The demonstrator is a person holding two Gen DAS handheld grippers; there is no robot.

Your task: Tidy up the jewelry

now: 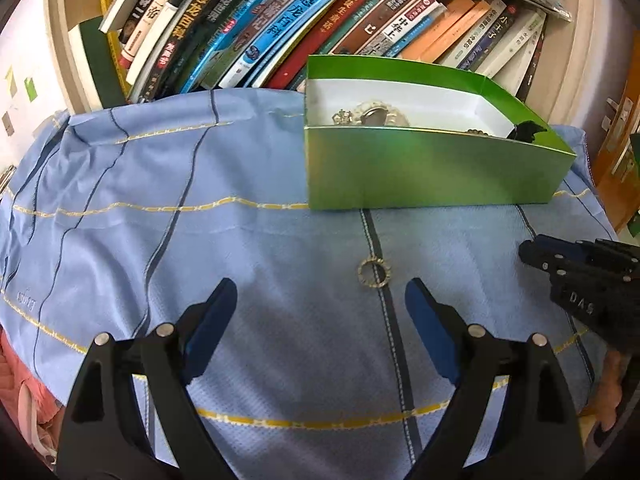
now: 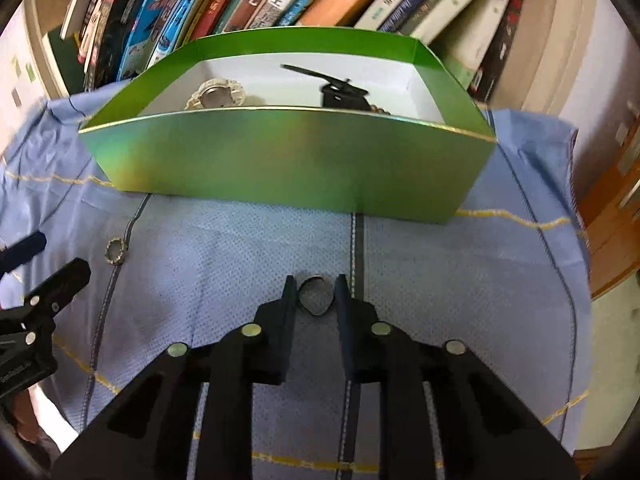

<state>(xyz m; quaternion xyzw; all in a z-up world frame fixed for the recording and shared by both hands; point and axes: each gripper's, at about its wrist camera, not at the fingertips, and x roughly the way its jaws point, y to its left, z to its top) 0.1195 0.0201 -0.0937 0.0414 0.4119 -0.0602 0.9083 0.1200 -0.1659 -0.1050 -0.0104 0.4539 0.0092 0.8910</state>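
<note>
A green box (image 1: pixel 420 168) with a white inside stands on the blue cloth; it also shows in the right wrist view (image 2: pixel 288 156). Inside lie a silver bracelet (image 2: pixel 218 94), a black hair clip (image 2: pixel 340 92) and other pieces. A small gold ring (image 1: pixel 374 273) lies on the cloth just ahead of my left gripper (image 1: pixel 320 308), which is open and empty. The ring also shows in the right wrist view (image 2: pixel 115 251). My right gripper (image 2: pixel 316 294) is shut on a dark ring (image 2: pixel 316 295), held just above the cloth in front of the box.
A shelf of leaning books (image 1: pixel 280 20) stands right behind the box. The blue striped cloth (image 1: pixel 160 200) covers the surface. A wooden door with a handle (image 1: pixel 616 148) is at the right. Pink fabric (image 1: pixel 24 380) lies at the lower left.
</note>
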